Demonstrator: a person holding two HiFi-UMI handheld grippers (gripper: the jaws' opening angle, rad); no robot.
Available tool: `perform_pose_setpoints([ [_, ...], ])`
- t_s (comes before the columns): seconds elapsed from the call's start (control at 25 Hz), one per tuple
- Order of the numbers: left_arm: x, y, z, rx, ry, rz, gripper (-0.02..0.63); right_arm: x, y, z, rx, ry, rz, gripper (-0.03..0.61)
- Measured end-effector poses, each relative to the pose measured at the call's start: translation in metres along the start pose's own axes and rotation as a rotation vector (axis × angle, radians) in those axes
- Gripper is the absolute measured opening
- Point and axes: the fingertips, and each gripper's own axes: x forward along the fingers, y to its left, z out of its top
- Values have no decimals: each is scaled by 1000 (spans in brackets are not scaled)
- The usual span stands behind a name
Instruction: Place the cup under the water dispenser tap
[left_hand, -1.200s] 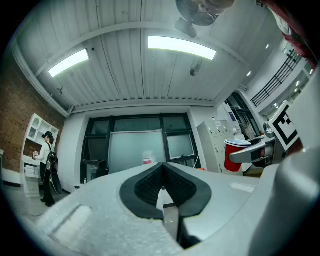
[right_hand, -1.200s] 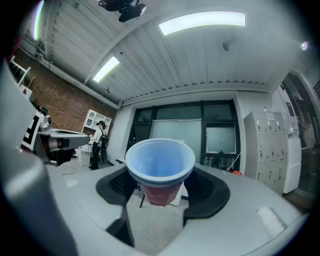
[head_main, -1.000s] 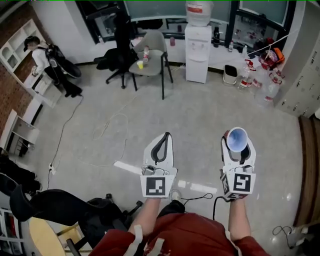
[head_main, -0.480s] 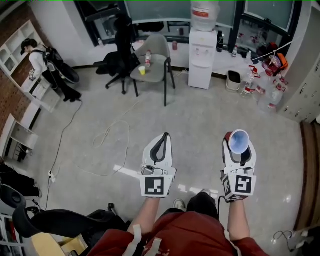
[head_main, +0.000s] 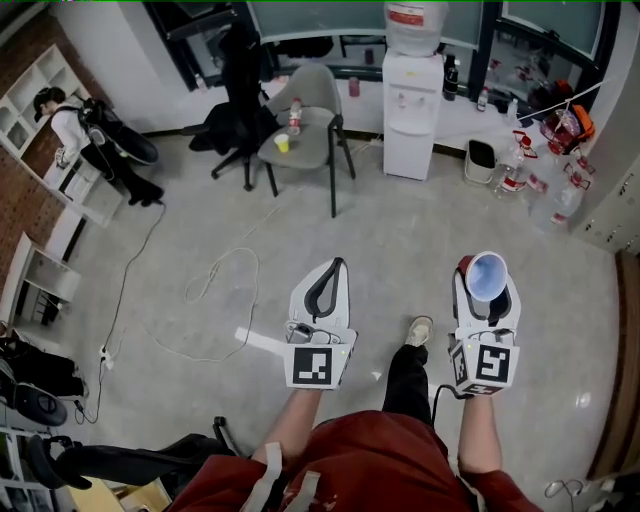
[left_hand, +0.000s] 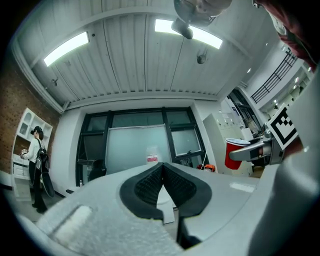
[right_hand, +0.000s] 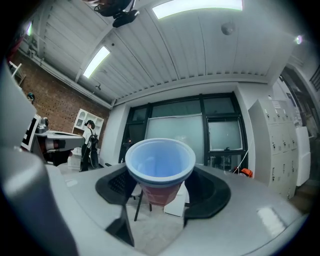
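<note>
- Head view: the left claw (head_main: 337, 264) is closed on nothing. The right claw (head_main: 487, 285) grips the red cup (head_main: 487, 272), upright with its mouth up. Both hang over bare floor (head_main: 400, 230), with open room ahead. The water dispenser (head_main: 412, 100) stands against the far wall, with a chair (head_main: 305, 135) left of it and bottles (head_main: 515, 175) right. A cable (head_main: 215, 272) loops on the floor at the near left.
- Left gripper view: the pads meet tip to tip. The cup shows at the right edge.
- Right gripper view: the pads press on the cup's red sides. The dispenser sits small behind it, well apart.
</note>
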Motion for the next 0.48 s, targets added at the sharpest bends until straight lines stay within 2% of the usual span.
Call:
perform_pose_setpoints([
  [0.28,144,-1,-32,13,-3,60,3,140,-82,-33,24,28,33,291],
  [0.48,239,-9,-46,10,16,65,3,226,-131,-46,36,57,58,291],
])
